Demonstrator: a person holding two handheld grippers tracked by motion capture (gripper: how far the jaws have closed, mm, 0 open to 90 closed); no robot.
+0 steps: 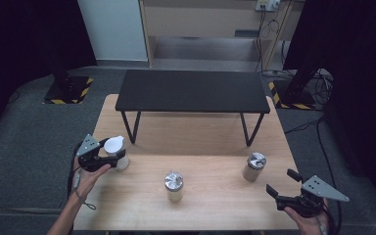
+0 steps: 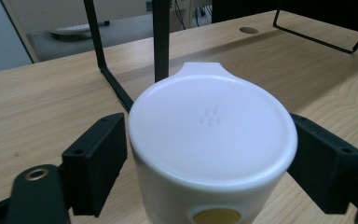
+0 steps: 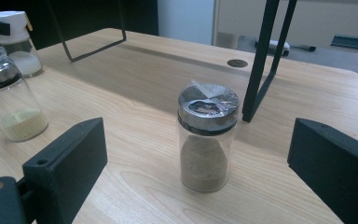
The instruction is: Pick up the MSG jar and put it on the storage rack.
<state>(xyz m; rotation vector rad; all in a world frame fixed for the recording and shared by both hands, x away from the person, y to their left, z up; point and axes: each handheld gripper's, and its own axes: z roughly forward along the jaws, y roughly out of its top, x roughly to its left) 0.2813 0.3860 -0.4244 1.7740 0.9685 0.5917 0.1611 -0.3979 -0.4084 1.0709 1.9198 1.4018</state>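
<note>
Gripping distance reached on the left: the left gripper [image 2: 209, 163] has its jaws on either side of the white-lidded jar [image 2: 212, 140], right under the lid rim. The jaw on the view's right looks to touch the jar wall; a thin gap may remain on the other side, can't tell for sure, so it's about closed on it w/ the jar still standing on the counter [image 1: 210, 142]. Jar lid is plain white w/ a pour tab pointing away from the gripper and a few tiny embossed drops at centre; no readable text. Low on the jar front there's a yellow oval, cut off by the frame edge, no lettering legible.

Landmark = that white-lidded jar [image 1: 116, 152], at the counter's left edge in the high view. The person's left hand [image 1: 85, 178] sits just nearer than it. Right of it, mid-counter, stands a silver-capped jar [image 1: 174, 186] w/ pale yellowish powder. Further right, another silver-capped jar [image 3: 208, 137] holds brown-grey powder, foil-like wrap over its cap, no label seen. The right gripper [image 3: 196, 172] is well apart from the landmark, at the near right corner, jaws wide open, nothing held, that brown-powder jar ahead between them but untouched.

Beyond the landmark: a black low table [image 1: 193, 90] stands on the counter's far half.
</note>
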